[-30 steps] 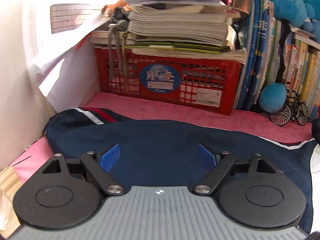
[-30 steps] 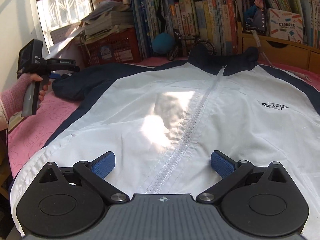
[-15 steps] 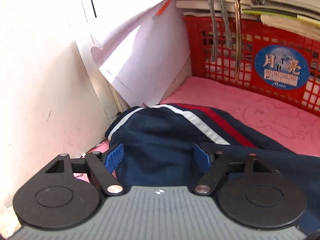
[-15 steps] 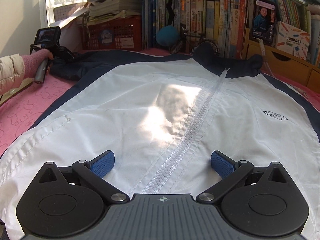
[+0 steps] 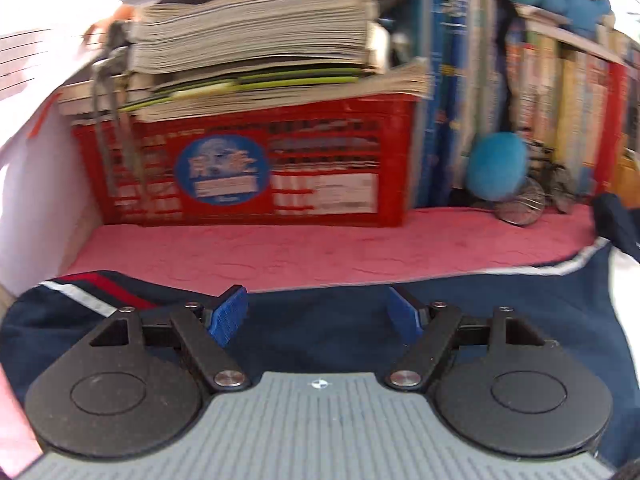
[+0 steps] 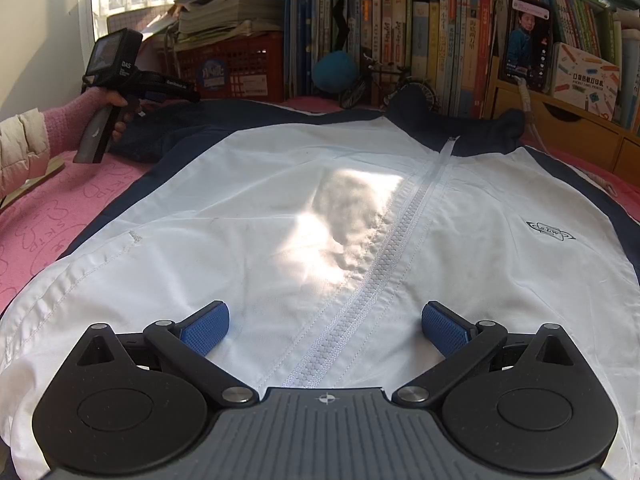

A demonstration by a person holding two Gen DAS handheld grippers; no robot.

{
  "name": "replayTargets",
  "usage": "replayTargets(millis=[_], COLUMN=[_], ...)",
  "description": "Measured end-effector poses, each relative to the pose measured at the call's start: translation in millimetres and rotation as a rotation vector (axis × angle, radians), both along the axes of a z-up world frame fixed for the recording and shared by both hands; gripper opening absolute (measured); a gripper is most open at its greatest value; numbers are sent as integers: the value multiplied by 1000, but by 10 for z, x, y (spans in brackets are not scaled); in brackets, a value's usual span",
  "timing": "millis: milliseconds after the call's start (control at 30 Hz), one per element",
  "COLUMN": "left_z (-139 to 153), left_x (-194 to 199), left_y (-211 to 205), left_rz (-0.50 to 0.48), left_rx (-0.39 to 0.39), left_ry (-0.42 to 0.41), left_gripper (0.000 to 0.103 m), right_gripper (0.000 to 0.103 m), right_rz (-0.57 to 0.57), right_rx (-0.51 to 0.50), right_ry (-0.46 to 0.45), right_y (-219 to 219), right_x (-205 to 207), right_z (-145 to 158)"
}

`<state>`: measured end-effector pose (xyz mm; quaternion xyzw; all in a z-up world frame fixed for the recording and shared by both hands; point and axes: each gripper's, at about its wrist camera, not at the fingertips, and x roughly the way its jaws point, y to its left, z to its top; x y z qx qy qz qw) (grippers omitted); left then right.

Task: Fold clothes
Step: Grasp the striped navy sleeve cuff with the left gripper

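The jacket [image 6: 280,208] is thin white cloth with dark navy panels – smooth, faintly sheened where sun falls on it; its zip [image 6: 384,264] looks like white plastic. The cover [image 5: 320,248] beneath is pink cloth with an embossed, matt texture. The crate [image 5: 248,172] is glossy red plastic – stacked papers [image 5: 256,36] above have rough edges.

Crate label [image 5: 222,170] motion-blurred and unreadable, jacket hem [image 6: 120,360] hidden under hand-held gripper body
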<state>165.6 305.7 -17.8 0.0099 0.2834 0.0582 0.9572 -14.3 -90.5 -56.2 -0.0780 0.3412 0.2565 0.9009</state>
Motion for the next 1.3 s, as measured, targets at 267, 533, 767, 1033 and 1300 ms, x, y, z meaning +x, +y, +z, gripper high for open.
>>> replayTargets(millis=[267, 533, 767, 1033, 1300], left_z=[-52, -152, -155, -193, -117], left_x=[-90, 24, 344, 378, 296], left_y=[522, 1463, 1474, 1394, 1548], left_rz=[570, 799, 680, 699, 775], left_rx=[94, -105, -161, -233, -168], left_ry=[-24, 121, 276, 137, 15], left_gripper=[84, 84, 82, 0, 0], right_gripper=[103, 103, 103, 103, 103], right_rz=[-1, -2, -3, -3, -5], right_rx=[1, 1, 2, 2, 3], right_ry=[0, 1, 1, 1, 2], right_y=[3, 2, 1, 1, -2], right_x=[-2, 1, 1, 5, 5], right_z=[-2, -5, -6, -9, -5])
